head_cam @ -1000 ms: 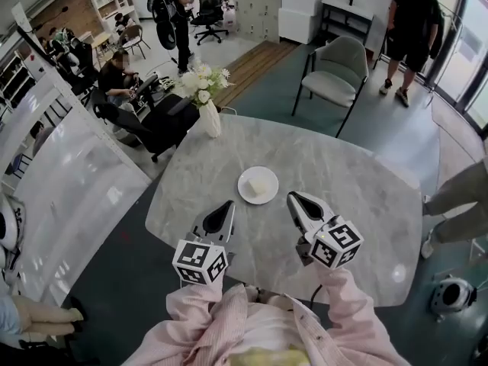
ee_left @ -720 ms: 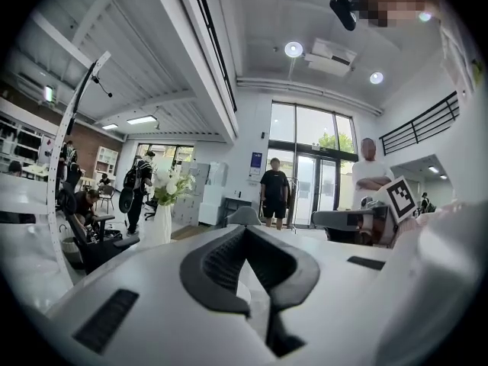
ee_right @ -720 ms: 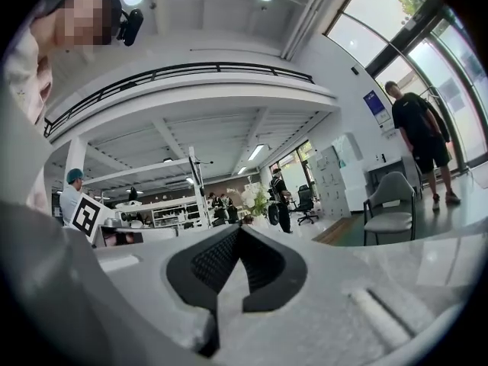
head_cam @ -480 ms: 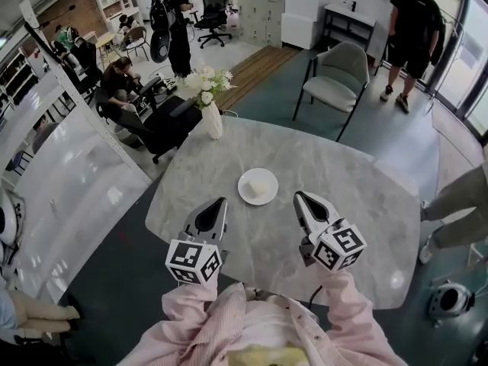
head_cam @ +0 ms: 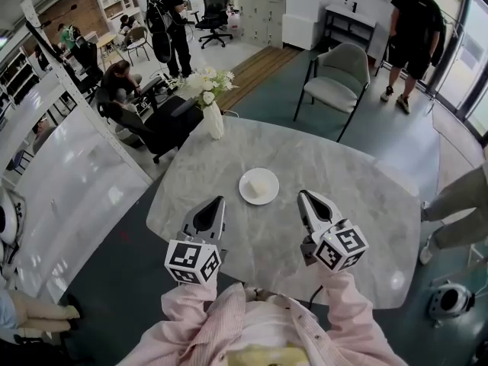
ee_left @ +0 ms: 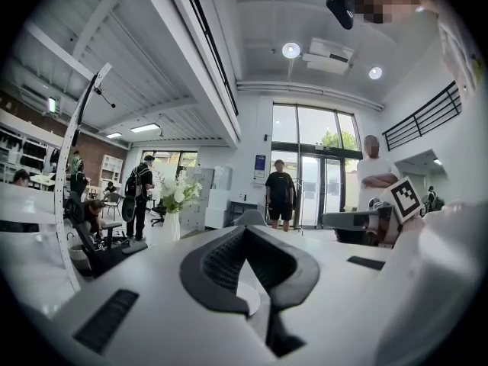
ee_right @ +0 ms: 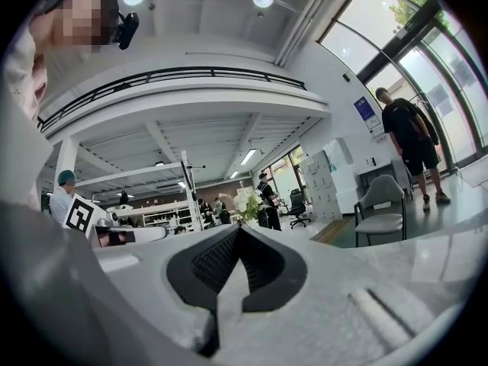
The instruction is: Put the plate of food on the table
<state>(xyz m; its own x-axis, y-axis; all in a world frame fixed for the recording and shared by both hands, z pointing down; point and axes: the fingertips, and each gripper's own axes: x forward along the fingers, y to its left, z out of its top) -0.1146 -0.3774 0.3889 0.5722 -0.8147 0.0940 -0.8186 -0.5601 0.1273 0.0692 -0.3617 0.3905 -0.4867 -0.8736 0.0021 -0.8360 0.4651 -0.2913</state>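
A small white plate (head_cam: 258,186) with a pale piece of food on it rests on the round grey marble table (head_cam: 351,181), near its middle. My left gripper (head_cam: 218,201) hovers over the table's near side, just short of the plate and to its left; its jaws are shut and hold nothing. My right gripper (head_cam: 303,194) sits level with it on the plate's right, also shut and empty. In the left gripper view the jaws (ee_left: 245,229) meet at the tips, and a sliver of the plate (ee_left: 248,296) shows below them. The right gripper view shows its closed jaws (ee_right: 239,229).
A white vase of flowers (head_cam: 210,113) stands at the table's far left edge. A grey chair (head_cam: 335,75) stands beyond the table, with people standing and sitting farther off. Someone's leg (head_cam: 457,197) is by the table's right side.
My left gripper has lifted slightly and drifted a little left. The plate and the right gripper have stayed where they were.
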